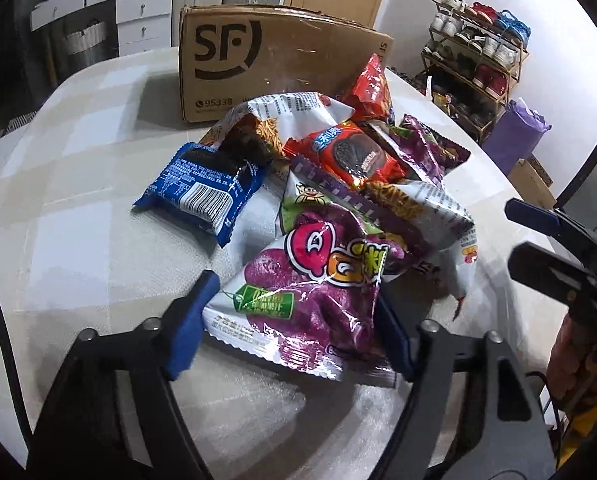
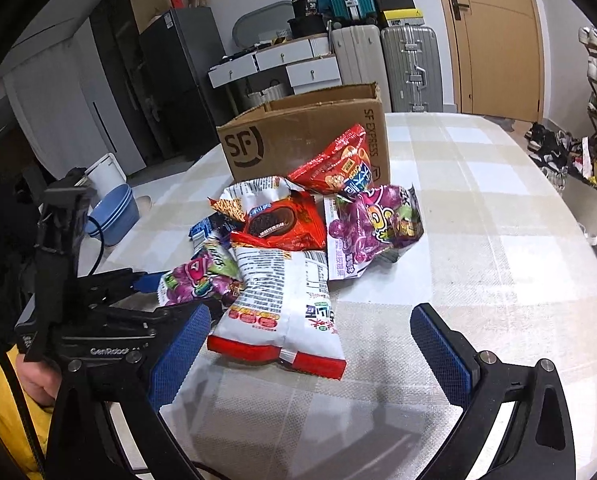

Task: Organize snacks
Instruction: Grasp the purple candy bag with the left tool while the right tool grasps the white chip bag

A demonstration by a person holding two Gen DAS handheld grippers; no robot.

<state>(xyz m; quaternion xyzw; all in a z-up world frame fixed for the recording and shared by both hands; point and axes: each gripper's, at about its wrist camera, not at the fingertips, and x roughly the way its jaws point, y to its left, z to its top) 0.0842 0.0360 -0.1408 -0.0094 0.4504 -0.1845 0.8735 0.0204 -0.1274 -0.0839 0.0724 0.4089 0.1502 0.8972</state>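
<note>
Left gripper straddles purple snack bag

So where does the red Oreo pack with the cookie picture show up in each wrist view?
Left wrist view: the red Oreo pack sits on top of the snack pile, just right of center, beyond the purple bag between the left gripper's fingers.
Right wrist view: the pack lies mid-pile, slightly left of center, behind the white noodle bag.
Shared landmark: the SF cardboard box behind the pile.
</note>
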